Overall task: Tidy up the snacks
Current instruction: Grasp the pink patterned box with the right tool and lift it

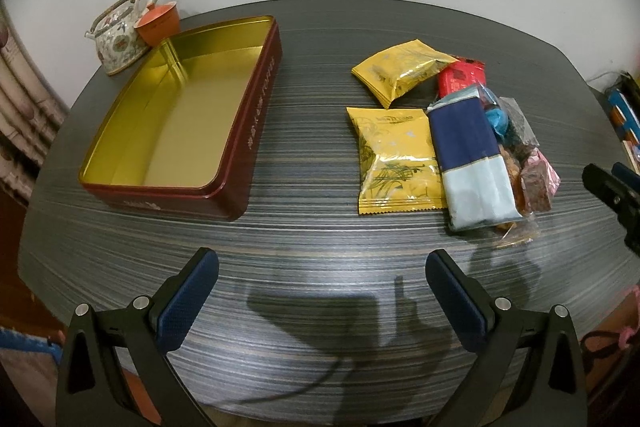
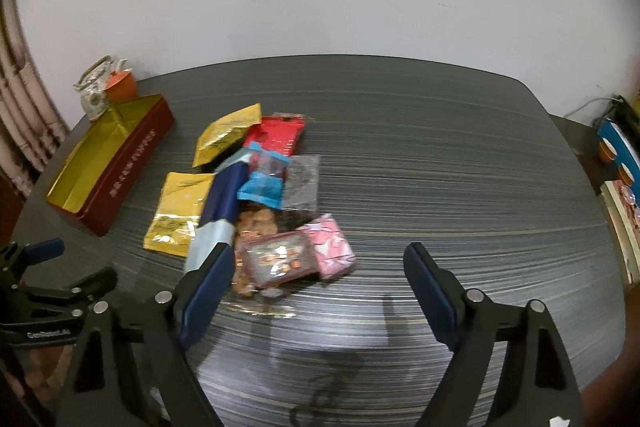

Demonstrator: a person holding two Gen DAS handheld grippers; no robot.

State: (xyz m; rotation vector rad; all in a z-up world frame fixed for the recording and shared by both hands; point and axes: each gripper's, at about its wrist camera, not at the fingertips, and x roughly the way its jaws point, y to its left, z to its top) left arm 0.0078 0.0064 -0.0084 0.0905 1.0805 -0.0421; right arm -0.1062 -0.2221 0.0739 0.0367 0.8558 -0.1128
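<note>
Yellow snack packets (image 1: 394,163) right of empty red tin (image 1: 176,119): light, crinkly, slippery. Best pinched by a flat edge. Left gripper (image 1: 322,277), right gripper (image 2: 320,273): spread wide, holding nothing.

Snack pile (image 2: 264,203) motion-blurred in right wrist view, navy pouch (image 1: 468,151) overlapping packets behind.

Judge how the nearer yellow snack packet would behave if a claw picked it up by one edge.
The nearer yellow packet looks puffy and foil-glossy, so probably light and slippery. Its crimped edge seems thin, so it would likely droop. It lies flat on the table, so rolling seems unlikely.
</note>
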